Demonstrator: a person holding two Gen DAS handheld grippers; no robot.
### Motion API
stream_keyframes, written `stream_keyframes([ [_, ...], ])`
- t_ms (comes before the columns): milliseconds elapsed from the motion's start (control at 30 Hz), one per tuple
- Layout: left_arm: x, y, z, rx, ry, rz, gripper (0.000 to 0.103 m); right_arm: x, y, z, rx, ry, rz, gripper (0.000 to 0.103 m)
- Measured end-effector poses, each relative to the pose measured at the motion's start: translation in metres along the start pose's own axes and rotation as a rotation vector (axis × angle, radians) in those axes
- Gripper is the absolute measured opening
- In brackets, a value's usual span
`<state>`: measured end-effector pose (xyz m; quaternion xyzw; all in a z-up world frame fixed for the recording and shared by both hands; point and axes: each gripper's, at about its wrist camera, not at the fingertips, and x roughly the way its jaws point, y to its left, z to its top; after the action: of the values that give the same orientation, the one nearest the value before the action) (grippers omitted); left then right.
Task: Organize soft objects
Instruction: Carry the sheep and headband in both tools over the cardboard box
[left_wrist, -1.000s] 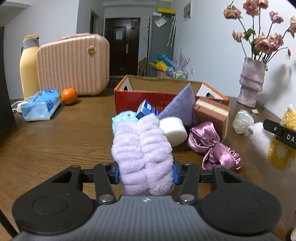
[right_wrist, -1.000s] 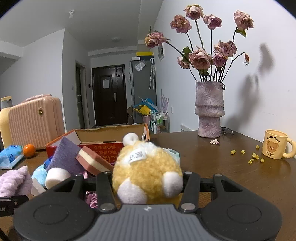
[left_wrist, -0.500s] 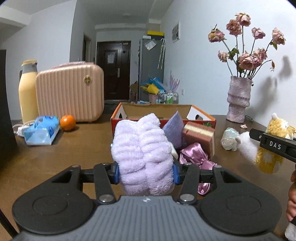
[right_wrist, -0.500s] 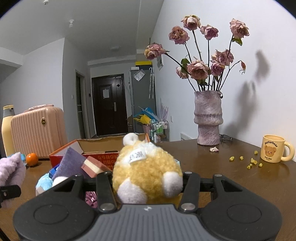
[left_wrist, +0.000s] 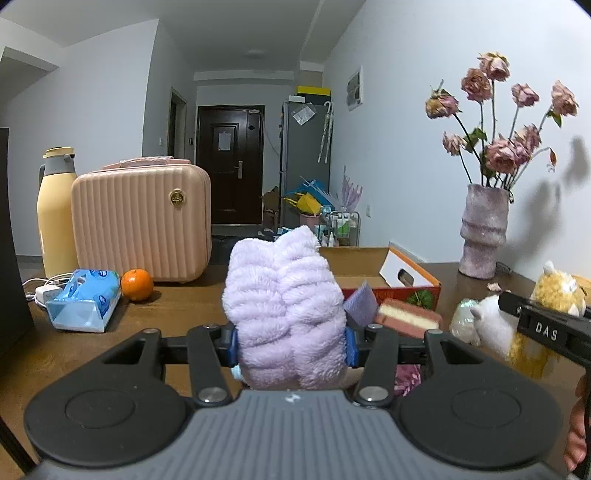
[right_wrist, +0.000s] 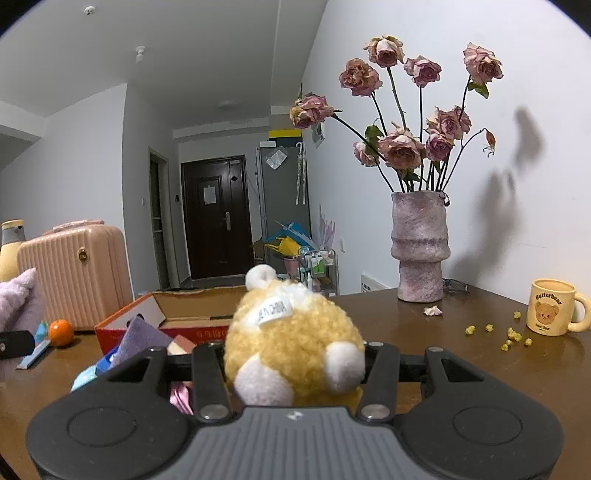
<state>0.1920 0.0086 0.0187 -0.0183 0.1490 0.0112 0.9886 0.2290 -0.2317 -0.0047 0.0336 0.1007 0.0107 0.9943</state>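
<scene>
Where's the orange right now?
In the left wrist view the orange sits on the table, left of centre, between the blue tissue pack and the pink suitcase.

We count one orange, one pink suitcase, one yellow flask, one cardboard box, one vase, one bear mug, and one tissue pack far left.
</scene>
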Motion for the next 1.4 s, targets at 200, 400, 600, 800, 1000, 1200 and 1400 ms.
stream_keyframes([
  [200,0.018,0.006,0.015,-0.024,-0.012,-0.001,0.05,0.014,0.007,0.009,0.008,-0.011,0.008,0.046],
  [400,0.033,0.012,0.032,-0.053,-0.037,-0.001,0.05,0.029,0.013,0.019,0.021,-0.026,0.01,0.046],
  [600,0.047,0.018,0.048,-0.059,-0.072,0.01,0.05,0.048,0.016,0.033,0.048,-0.038,0.01,0.046],
  [800,0.065,0.023,0.063,-0.059,-0.088,0.025,0.05,0.069,0.023,0.044,0.073,-0.046,0.018,0.046],
  [1000,0.092,0.024,0.073,-0.056,-0.078,0.021,0.05,0.094,0.027,0.052,0.092,-0.046,0.016,0.046],
  [1200,0.118,0.026,0.082,-0.05,-0.07,0.024,0.05,0.12,0.029,0.063,0.107,-0.047,0.016,0.046],
  [1400,0.144,0.028,0.091,-0.043,-0.07,0.024,0.05,0.15,0.033,0.073,0.095,-0.033,0.016,0.046],
])
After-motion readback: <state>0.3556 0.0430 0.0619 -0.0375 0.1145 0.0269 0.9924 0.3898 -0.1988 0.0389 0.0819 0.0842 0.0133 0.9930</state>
